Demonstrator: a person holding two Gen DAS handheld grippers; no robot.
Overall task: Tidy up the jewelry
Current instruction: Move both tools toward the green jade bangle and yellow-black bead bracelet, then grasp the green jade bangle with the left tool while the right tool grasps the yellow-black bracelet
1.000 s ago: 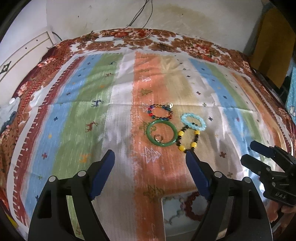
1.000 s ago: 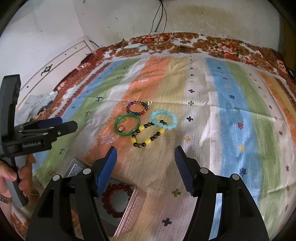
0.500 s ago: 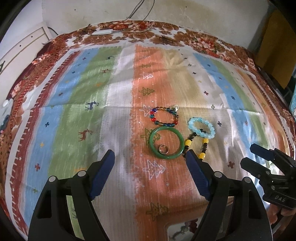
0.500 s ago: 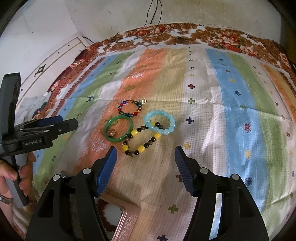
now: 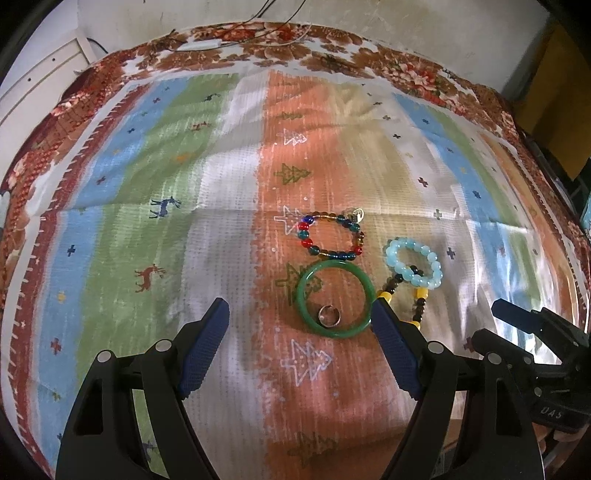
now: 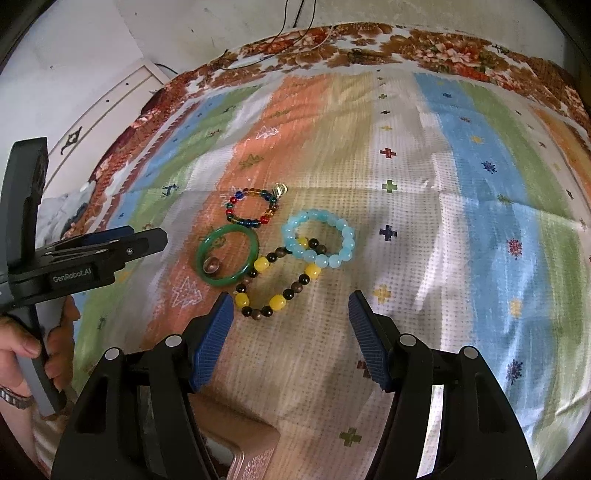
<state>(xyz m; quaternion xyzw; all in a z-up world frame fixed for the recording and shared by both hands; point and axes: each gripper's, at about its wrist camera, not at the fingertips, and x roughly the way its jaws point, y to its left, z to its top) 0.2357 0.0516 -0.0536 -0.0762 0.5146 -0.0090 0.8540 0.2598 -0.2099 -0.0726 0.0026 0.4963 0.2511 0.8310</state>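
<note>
Jewelry lies on a striped cloth. A green bangle [image 5: 335, 299] [image 6: 227, 255] has a small metal ring [image 5: 329, 316] [image 6: 211, 264] inside it. Behind it lies a multicoloured bead bracelet [image 5: 331, 235] [image 6: 252, 210]. To the right are a light blue bead bracelet [image 5: 413, 266] [image 6: 318, 242] and a yellow and brown bead bracelet [image 6: 277, 283] [image 5: 404, 299] that overlap. My left gripper [image 5: 300, 354] is open and empty, just short of the bangle. My right gripper [image 6: 290, 334] is open and empty, just short of the yellow and brown bracelet.
A pink tin box [image 6: 243, 452] sits at the near edge under my right gripper, mostly hidden. A white cabinet [image 6: 110, 107] stands to the left of the bed. Cables [image 5: 258, 33] lie at the far edge by the wall.
Both grippers have moved forward toward the jewelry, which now appears larger and nearer. The tin box with a red bracelet has slid almost out of view. Both stay open.
</note>
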